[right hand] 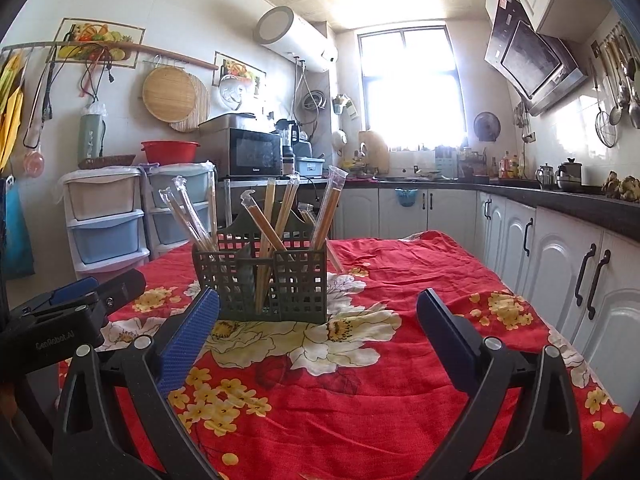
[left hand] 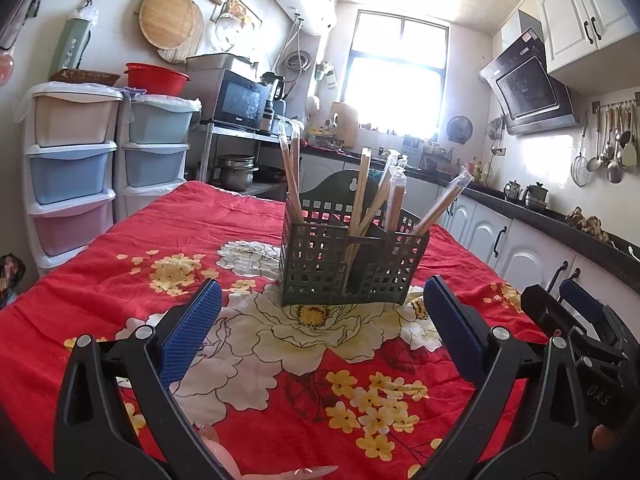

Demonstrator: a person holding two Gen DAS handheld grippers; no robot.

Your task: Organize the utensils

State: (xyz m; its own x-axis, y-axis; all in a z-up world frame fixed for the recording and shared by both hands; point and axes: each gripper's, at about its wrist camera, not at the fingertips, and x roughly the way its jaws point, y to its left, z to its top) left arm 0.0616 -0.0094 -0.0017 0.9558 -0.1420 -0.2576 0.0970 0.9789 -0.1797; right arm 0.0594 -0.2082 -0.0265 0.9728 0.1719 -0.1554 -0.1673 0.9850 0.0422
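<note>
your left gripper (left hand: 322,320) and right gripper (right hand: 318,324) both hang w/ jaws apart, empty, near edge of the red cloth (right hand: 400,380). wrapped chopsticks (right hand: 276,220) already stand in the caddy (right hand: 260,284) further back, centre, so prob. done.

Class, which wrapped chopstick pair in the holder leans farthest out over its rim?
The wrapped pair at the holder's right corner in the left view; the others stand steeper.

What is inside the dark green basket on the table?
The basket holds several pairs of wrapped chopsticks, standing tilted in its compartments. Their lower ends are partly hidden behind the lattice walls, so the basket floor cannot be seen.
</note>
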